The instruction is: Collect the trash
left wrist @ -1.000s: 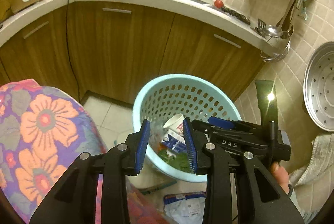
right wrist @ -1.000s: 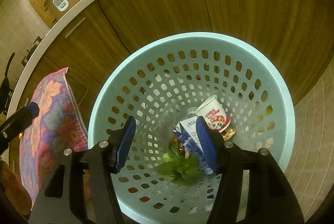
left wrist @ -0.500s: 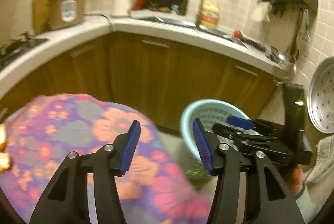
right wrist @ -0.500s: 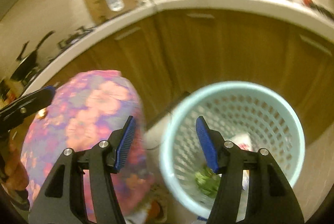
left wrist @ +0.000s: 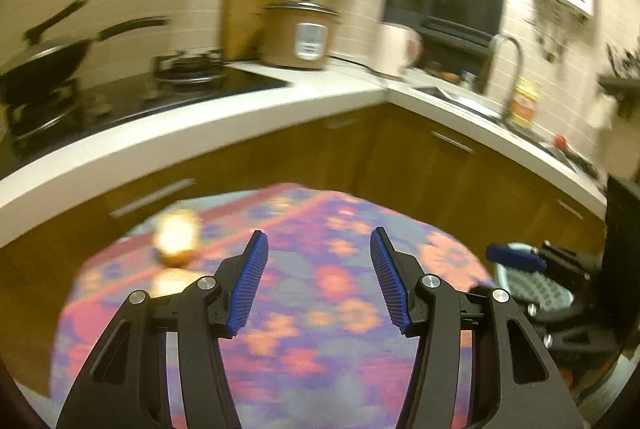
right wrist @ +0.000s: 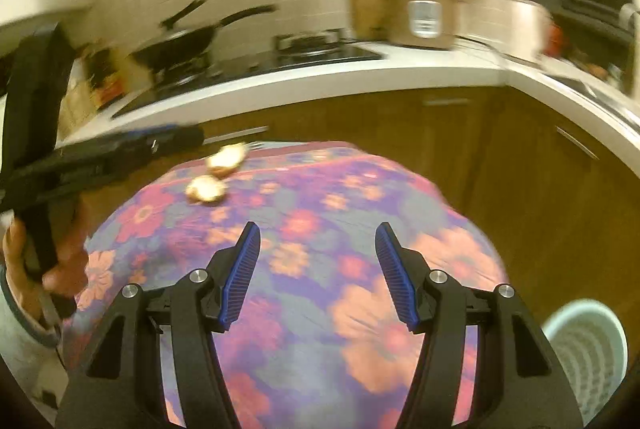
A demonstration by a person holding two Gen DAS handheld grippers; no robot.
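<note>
- Left gripper (left wrist: 318, 283): fingers released, nothing between them, poised above the flower-patterned table (left wrist: 304, 357).
- Right gripper (right wrist: 318, 275): fingers likewise spread and empty, over the same table (right wrist: 320, 369).
- Trash: two pale, blurred scraps (right wrist: 216, 175) lie close together near the table's far left edge; the left wrist view shows them (left wrist: 176, 239) left of the fingers.
- Light blue perforated basket (right wrist: 588, 353) stands on the floor beyond the table's near right edge.
- A hand (right wrist: 48, 253) grips the left tool's handle.
</note>
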